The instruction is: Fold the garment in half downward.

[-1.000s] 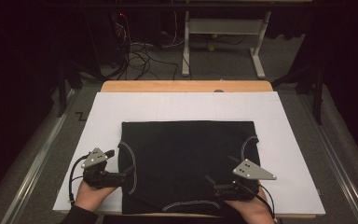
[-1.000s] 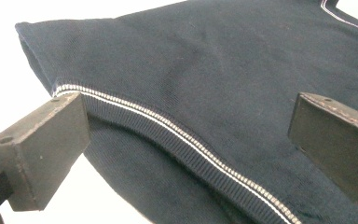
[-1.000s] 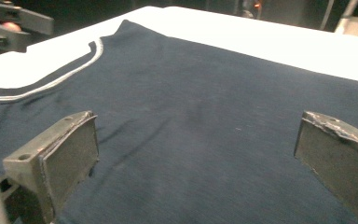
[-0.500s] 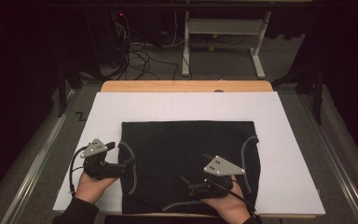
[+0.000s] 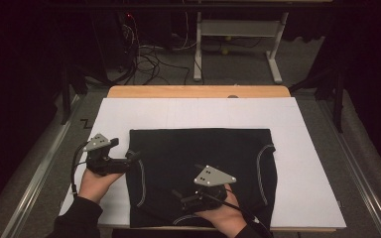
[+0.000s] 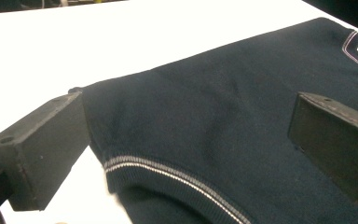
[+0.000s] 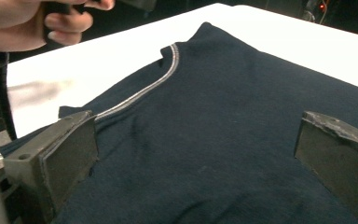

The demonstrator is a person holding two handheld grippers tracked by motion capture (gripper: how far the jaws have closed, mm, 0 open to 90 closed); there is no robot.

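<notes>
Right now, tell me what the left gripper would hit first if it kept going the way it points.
The left gripper, jaws open, points at the dark garment; it would probably meet its striped armhole edge first.

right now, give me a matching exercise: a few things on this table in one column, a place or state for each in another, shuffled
Things:
1. left gripper
2. right gripper
3. dark garment
4. white sheet

Places or states:
A. spread flat, pale stitched trim
B. open, at the garment's left edge
C. covers the tabletop under the garment
D. open, over the garment's near part

Pairs: 1-B, 2-D, 3-A, 4-C
</notes>
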